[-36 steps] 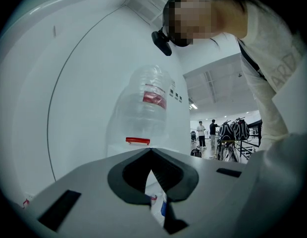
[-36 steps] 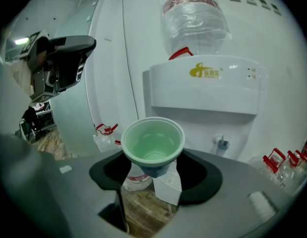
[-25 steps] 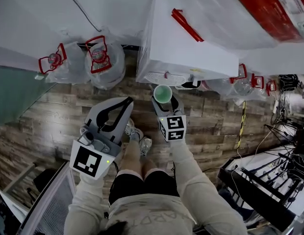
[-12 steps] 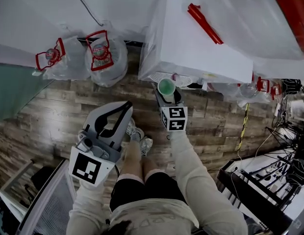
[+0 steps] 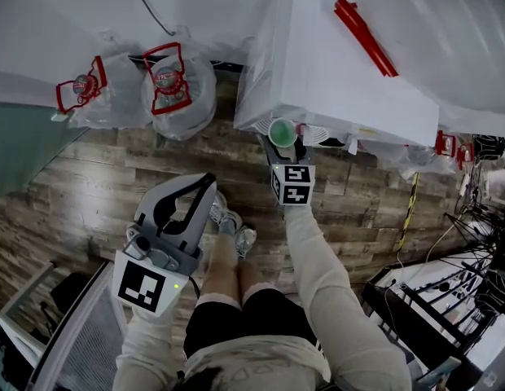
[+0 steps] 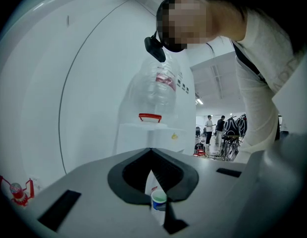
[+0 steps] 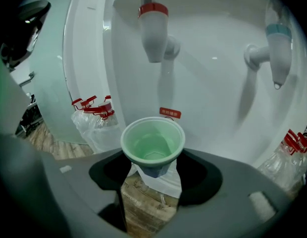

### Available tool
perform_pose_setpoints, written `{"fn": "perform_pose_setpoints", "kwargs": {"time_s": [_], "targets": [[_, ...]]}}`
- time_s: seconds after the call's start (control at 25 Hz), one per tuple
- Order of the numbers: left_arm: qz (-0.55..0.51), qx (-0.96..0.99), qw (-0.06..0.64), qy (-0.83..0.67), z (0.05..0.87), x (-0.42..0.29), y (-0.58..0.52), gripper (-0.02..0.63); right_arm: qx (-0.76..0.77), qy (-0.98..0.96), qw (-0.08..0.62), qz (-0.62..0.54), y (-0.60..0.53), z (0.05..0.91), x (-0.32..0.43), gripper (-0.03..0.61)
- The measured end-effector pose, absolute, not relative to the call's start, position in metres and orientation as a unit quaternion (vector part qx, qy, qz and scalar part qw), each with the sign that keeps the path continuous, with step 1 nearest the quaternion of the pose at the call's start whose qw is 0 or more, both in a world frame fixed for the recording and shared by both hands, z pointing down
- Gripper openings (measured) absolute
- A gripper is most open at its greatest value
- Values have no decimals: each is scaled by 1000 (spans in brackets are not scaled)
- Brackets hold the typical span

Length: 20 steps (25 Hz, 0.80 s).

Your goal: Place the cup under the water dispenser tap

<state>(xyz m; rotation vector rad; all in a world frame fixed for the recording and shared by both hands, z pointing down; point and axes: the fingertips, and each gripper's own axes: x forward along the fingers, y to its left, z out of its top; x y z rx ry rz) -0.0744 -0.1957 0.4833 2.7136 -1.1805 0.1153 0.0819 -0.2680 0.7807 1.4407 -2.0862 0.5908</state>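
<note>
While right gripper (image 7: 152, 173) jaws clamp pale green plastic cup (image 7: 152, 144), centre rim beneath red-capped white tap (image 7: 154, 33); left gripper (image 6: 151, 152) jaws together, empty.

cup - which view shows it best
The right gripper view: the cup sits large and centred, held in the right gripper, its green inside plain to see. The head view shows the cup small, from above; the left gripper view, only a tiny distant cup.
</note>
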Motion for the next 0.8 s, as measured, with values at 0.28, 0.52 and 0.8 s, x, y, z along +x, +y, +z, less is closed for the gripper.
{"fn": "perform_pose_setpoints", "kwargs": {"time_s": [0.28, 0.52, 0.8], "targets": [[43, 910, 92, -403, 493, -81, -199, 5, 539, -767, 272, 219, -278, 795, 80, 295], [47, 906, 96, -410, 498, -88, -200, 5, 541, -764, 273, 222, -278, 802, 80, 295], [44, 903, 95, -416, 495, -92, -201, 5, 538, -759, 289, 225, -277, 805, 78, 295]]}}
